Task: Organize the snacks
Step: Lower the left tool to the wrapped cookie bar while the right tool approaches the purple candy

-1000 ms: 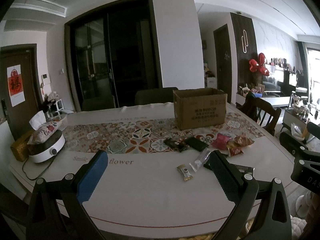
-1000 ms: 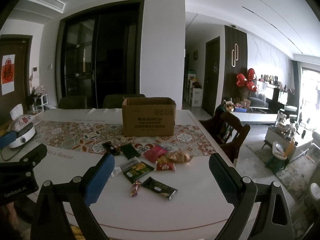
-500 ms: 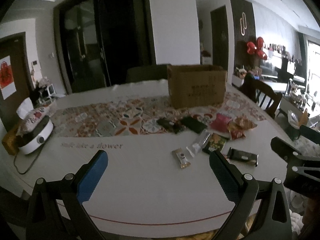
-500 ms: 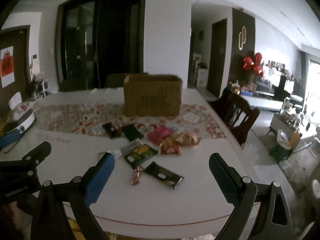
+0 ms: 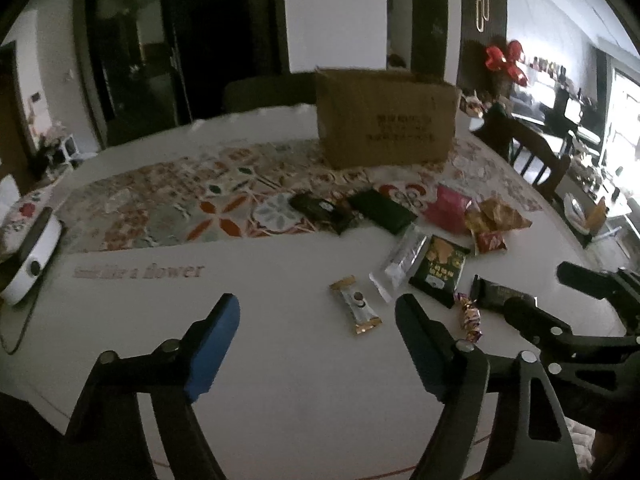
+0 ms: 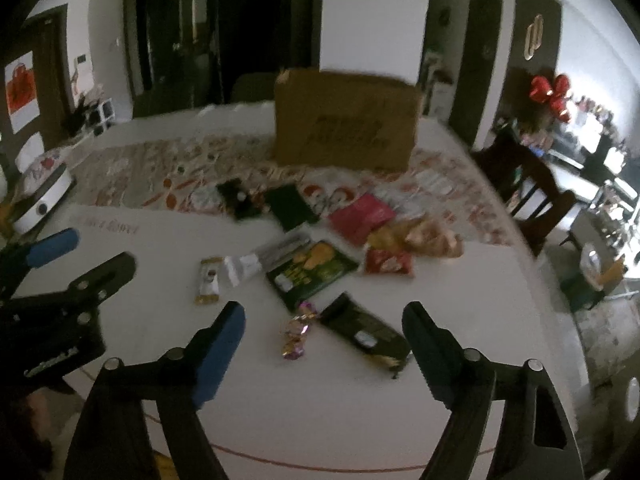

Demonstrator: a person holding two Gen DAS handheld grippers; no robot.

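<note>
Several snack packets lie scattered on the white table in front of an open cardboard box (image 5: 386, 118) (image 6: 346, 120). Among them are a small gold-ended bar (image 5: 355, 310) (image 6: 209, 281), a green packet (image 5: 439, 268) (image 6: 310, 272), a dark bar (image 6: 366, 334) (image 5: 496, 294) and a purple wrapped candy (image 6: 298, 330) (image 5: 470, 317). My left gripper (image 5: 318, 316) is open and empty, above the table just short of the gold-ended bar. My right gripper (image 6: 324, 324) is open and empty, above the candy and the dark bar.
A patterned runner (image 5: 208, 200) crosses the table under the box. A white cooker (image 5: 28, 256) (image 6: 40, 196) sits at the left edge. A wooden chair (image 6: 532, 196) stands at the right. The right gripper shows in the left wrist view (image 5: 580, 312), the left gripper in the right wrist view (image 6: 60, 280).
Both grippers have moved forward and tilted down toward the snacks, which now look larger and closer. Both stay open and empty.
</note>
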